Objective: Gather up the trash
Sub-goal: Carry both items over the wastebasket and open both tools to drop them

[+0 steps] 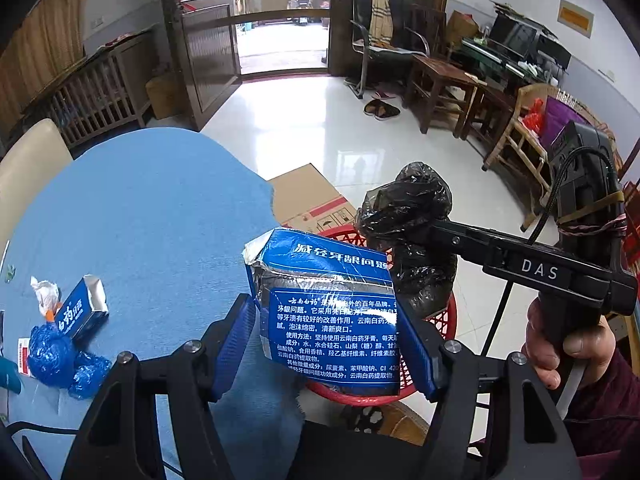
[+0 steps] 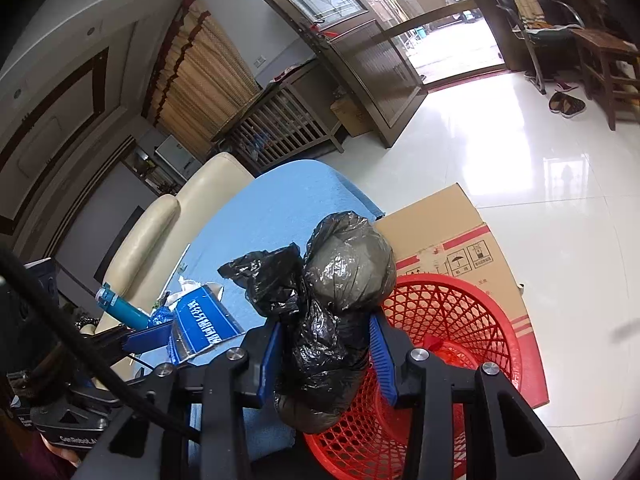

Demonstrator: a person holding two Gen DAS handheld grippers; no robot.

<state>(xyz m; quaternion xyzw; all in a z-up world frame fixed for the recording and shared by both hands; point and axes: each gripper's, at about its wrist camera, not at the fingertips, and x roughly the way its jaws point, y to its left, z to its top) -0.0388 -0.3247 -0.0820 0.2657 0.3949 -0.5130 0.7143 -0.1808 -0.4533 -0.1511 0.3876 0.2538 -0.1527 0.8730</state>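
My left gripper (image 1: 324, 316) is shut on a crushed blue toothpaste box (image 1: 332, 308), held in the air over the table's edge and the red lattice basket (image 1: 448, 324). To its right, my right gripper (image 1: 416, 236), in a person's hand, is shut on a knotted black plastic bag (image 1: 412, 208). The right wrist view shows that gripper (image 2: 326, 324) clamping the black bag (image 2: 340, 276) between its blue pads, just left of and above the red basket (image 2: 460, 312). The toothpaste box (image 2: 200, 320) appears at the left there.
On the blue tablecloth (image 1: 152, 220) lie another blue toothpaste box (image 1: 82, 312), crumpled blue plastic (image 1: 52, 356) and a white paper wad (image 1: 46, 296). A cardboard box (image 2: 460, 236) stands on the floor behind the basket. A cream chair (image 2: 208, 188) stands at the table's far side.
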